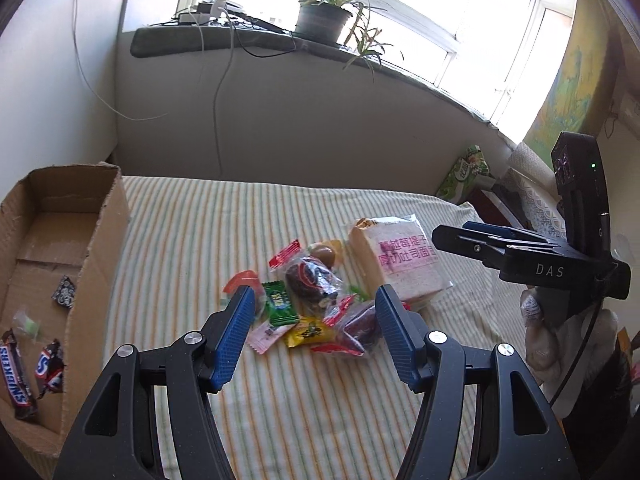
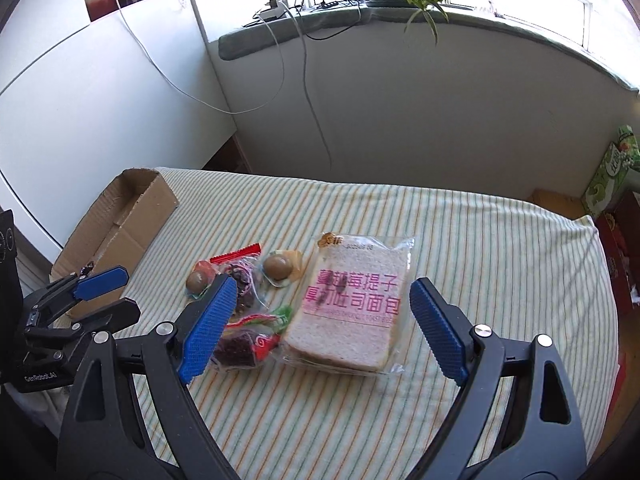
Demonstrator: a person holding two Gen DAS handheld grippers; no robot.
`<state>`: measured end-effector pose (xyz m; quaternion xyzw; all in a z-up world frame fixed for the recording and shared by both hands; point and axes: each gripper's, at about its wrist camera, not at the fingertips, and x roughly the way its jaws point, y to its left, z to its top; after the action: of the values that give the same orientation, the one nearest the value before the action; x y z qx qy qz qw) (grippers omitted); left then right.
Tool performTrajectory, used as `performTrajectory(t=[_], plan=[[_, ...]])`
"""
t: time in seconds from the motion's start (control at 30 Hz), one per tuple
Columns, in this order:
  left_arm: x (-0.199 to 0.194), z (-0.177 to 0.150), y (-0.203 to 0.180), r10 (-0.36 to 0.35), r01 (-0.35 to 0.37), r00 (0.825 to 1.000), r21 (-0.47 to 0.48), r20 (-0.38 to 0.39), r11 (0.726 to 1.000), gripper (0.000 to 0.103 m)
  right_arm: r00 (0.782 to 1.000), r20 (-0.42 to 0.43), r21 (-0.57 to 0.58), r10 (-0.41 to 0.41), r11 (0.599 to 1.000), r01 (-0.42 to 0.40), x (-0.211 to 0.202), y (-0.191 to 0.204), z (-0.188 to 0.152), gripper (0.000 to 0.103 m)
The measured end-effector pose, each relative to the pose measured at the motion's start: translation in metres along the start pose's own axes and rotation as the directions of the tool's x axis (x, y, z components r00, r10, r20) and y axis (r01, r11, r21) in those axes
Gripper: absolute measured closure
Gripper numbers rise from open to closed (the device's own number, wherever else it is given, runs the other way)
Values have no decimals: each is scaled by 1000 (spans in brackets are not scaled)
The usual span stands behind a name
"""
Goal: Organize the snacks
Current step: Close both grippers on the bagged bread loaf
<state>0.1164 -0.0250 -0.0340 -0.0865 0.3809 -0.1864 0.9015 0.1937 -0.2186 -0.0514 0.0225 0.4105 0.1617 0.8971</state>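
Left gripper (image 1: 316, 334) spread wide, empty, above the small wrapped snacks (image 1: 308, 300) on the striped cloth (image 1: 280, 408). Right gripper (image 2: 320, 324) also wide, empty, over the bagged bread (image 2: 352, 304). Cardboard box (image 1: 100, 248) at left holds Snickers bars (image 1: 16, 376).

The cardboard box (image 1: 100, 240) sits left of the snack pile (image 1: 308, 300), with the bread pack (image 1: 396, 264) at the pile's right.
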Motion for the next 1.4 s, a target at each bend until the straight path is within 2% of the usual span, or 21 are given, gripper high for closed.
performTrajectory(t=[0.3, 0.47, 0.63, 0.8, 0.93, 1.07, 1.23, 1.4], plan=[[43, 8, -24, -111, 111, 990, -11, -89, 994, 41, 998, -47, 75, 53, 996, -49, 12, -35, -14, 13], [68, 13, -40, -159, 160, 978, 0, -135, 987, 41, 990, -68, 116, 122, 987, -113, 22, -45, -15, 13], [90, 15, -52, -199, 203, 961, 3, -193, 979, 41, 980, -94, 190, 177, 969, -157, 35, -59, -15, 27], [106, 18, -56, -208, 213, 951, -2, -230, 977, 41, 969, -121, 225, 216, 957, -185, 45, -65, -20, 37], [119, 17, -57, -215, 216, 941, -23, -261, 976, 41, 966, -138, 228, 216, 957, -181, 50, -66, -22, 46], [126, 14, -54, -220, 217, 932, -46, -289, 975, 41, 961, -160, 232, 224, 955, -184, 57, -66, -23, 46], [127, 15, -56, -241, 238, 927, -46, -287, 970, 41, 958, -165, 236, 235, 953, -193, 62, -64, -22, 50], [128, 16, -64, -242, 244, 929, -26, -281, 969, 41, 963, -164, 214, 214, 961, -177, 61, -55, -20, 53]])
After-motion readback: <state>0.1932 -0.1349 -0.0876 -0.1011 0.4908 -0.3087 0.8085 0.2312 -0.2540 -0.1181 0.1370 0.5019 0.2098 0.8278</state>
